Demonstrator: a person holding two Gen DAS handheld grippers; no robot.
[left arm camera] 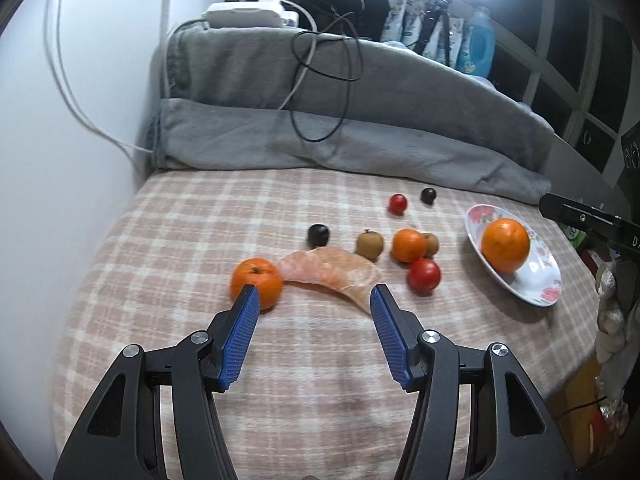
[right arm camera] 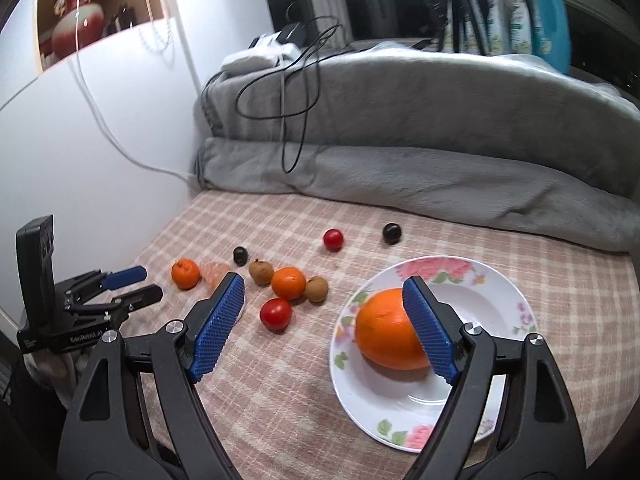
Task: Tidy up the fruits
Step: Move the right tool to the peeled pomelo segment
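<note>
A big orange [right arm camera: 384, 336] lies in the flowered white plate [right arm camera: 400, 412] on the right of the checked cloth. My right gripper [right arm camera: 324, 282] stands open above it. One pad overlaps the orange's right side and the other is well clear of it. My left gripper [left arm camera: 314, 294] is open with nothing between its pads. Just beyond its tips lie a pomelo segment [left arm camera: 332, 272] and a small tangerine [left arm camera: 258, 280]. Further right are another tangerine [left arm camera: 409, 245], a red tomato [left arm camera: 424, 276] and brown fruits [left arm camera: 370, 243]. The left gripper [right arm camera: 142, 282] also shows at the left edge of the right wrist view.
A dark plum [left arm camera: 319, 235], a small red fruit [left arm camera: 397, 204] and another dark one [left arm camera: 429, 195] lie further back. A folded grey blanket [left arm camera: 320, 136] with cables over it walls off the far side. A white wall [left arm camera: 60, 160] runs along the left.
</note>
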